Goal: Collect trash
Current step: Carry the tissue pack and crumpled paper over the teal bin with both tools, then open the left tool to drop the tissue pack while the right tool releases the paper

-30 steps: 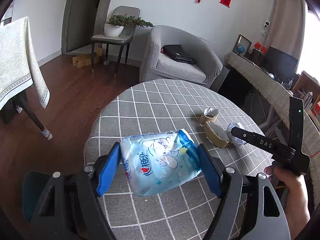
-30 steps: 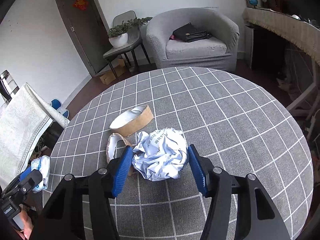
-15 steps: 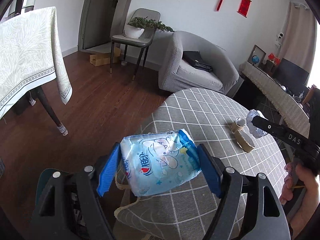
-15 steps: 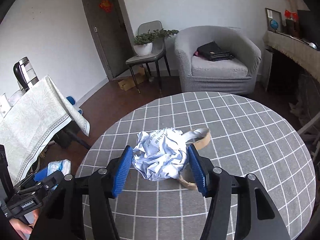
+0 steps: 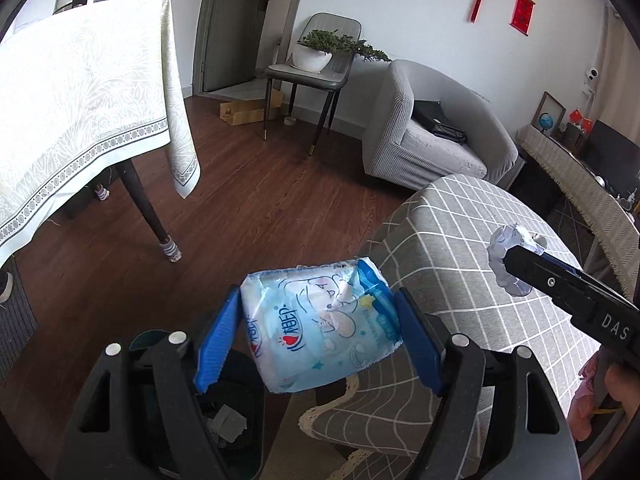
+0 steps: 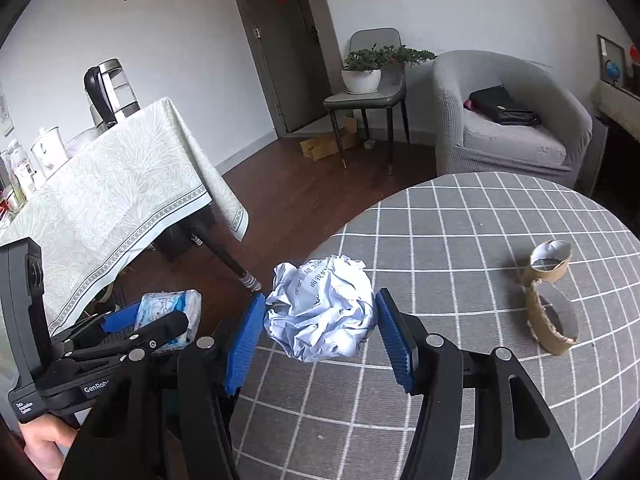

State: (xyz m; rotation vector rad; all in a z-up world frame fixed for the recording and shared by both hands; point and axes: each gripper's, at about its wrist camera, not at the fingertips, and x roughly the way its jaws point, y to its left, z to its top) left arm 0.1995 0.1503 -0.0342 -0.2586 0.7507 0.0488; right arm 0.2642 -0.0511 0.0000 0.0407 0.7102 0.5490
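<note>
You have two pieces in hand and neither is binned yet. Your left gripper (image 5: 318, 332) pinches the blue tissue pack (image 5: 320, 320) above the dark bin (image 5: 236, 432) off the counter's (image 6: 460, 232) near-left edge. Your right gripper (image 6: 320, 332) clamps the crumpled paper ball (image 6: 322, 312). Two cardboard rolls (image 6: 550, 304) remain at the counter's right.

Tissue pack (image 5: 320, 328): pale blue, white cartoon print, red heart mark. Crumpled paper (image 6: 322, 314): white, dark printed text. Gripper pads (image 5: 416, 344): blue. Tablecloth (image 6: 460, 240): grey, white grid. Cardboard rings (image 6: 550, 316): brown. Floor (image 5: 260, 208): dark reddish wood.
</note>
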